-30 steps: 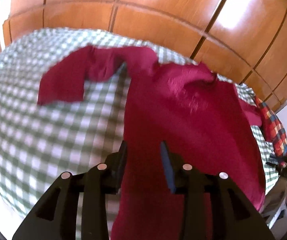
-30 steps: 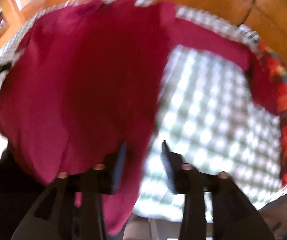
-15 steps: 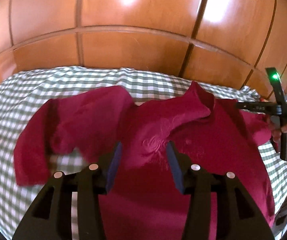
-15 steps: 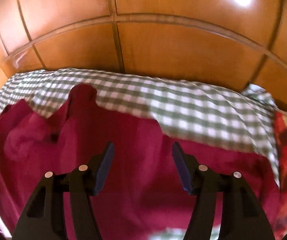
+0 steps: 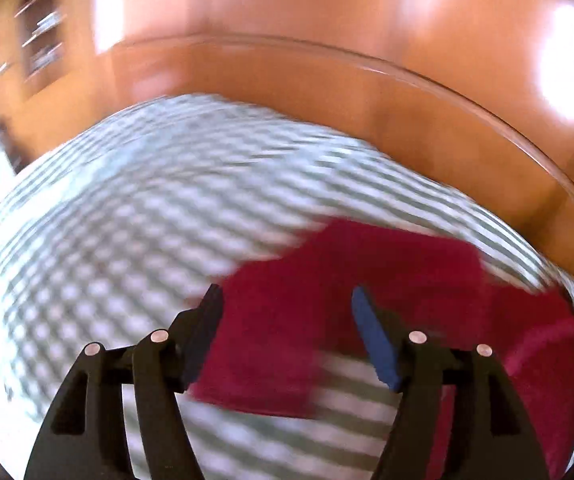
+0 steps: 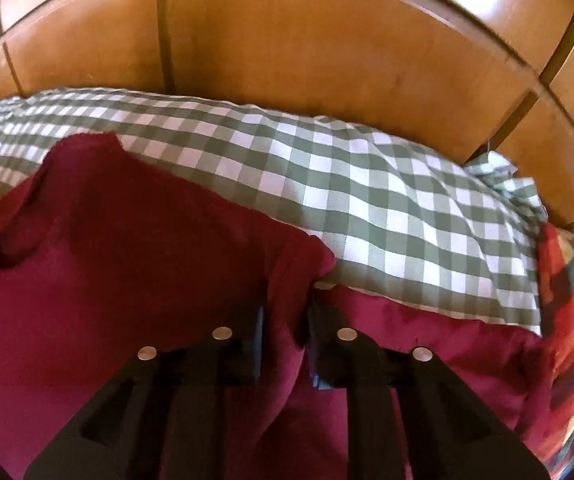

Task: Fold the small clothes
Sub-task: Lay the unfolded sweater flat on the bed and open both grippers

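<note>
A dark red long-sleeved top point(image 6: 127, 264) lies spread on a green and white checked bedcover point(image 6: 367, 184). My right gripper point(image 6: 285, 320) is shut on a pinched fold of the red top near its shoulder, and the cloth bunches up between the jaws. In the blurred left wrist view, my left gripper point(image 5: 287, 304) is open over the end of one red sleeve point(image 5: 327, 280) lying on the checked cover point(image 5: 127, 220). Nothing is between its jaws.
A wooden panelled headboard point(image 6: 287, 40) rises behind the bed. A red, blue and yellow plaid cloth point(image 6: 571, 320) lies at the right edge of the bed. The checked cover stretches bare to the left in the left wrist view.
My right gripper has closed on a fold of the red top. My left gripper has swung left, from over the top's body to over the sleeve end, and has opened wider.
</note>
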Action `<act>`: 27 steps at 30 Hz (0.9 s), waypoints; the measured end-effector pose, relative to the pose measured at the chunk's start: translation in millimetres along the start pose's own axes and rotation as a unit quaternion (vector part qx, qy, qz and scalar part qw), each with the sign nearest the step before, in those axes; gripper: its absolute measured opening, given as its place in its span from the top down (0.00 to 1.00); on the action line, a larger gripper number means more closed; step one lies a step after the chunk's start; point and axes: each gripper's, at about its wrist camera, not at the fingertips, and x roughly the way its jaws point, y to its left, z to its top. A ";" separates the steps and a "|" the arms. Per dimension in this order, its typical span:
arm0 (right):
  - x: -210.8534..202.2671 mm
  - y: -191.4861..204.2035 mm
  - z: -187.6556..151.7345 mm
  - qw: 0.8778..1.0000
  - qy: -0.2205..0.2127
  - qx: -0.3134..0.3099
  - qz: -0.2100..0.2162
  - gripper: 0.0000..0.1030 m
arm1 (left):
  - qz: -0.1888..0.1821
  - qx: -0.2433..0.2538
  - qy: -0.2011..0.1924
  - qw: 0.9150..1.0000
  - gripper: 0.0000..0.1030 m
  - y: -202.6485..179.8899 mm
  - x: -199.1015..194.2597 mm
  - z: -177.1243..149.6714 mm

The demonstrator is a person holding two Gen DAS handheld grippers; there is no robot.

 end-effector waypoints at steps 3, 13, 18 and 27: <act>-14.7 11.2 -3.7 0.999 -0.021 -0.016 -0.036 0.57 | 0.007 -0.034 -0.006 0.999 0.29 50.2 -12.9 -4.6; -91.5 51.5 -36.2 0.995 -0.097 0.006 0.005 0.18 | -0.002 0.133 -0.019 0.991 0.16 10.9 -17.6 -43.6; -110.8 109.5 -72.7 0.994 -0.079 -0.014 0.079 0.18 | 0.012 0.159 0.033 0.987 0.56 -6.7 41.1 -37.4; -107.3 163.9 -94.5 0.988 -0.049 -0.028 0.144 0.18 | -0.033 -0.009 -0.011 0.999 0.94 96.0 -33.4 6.5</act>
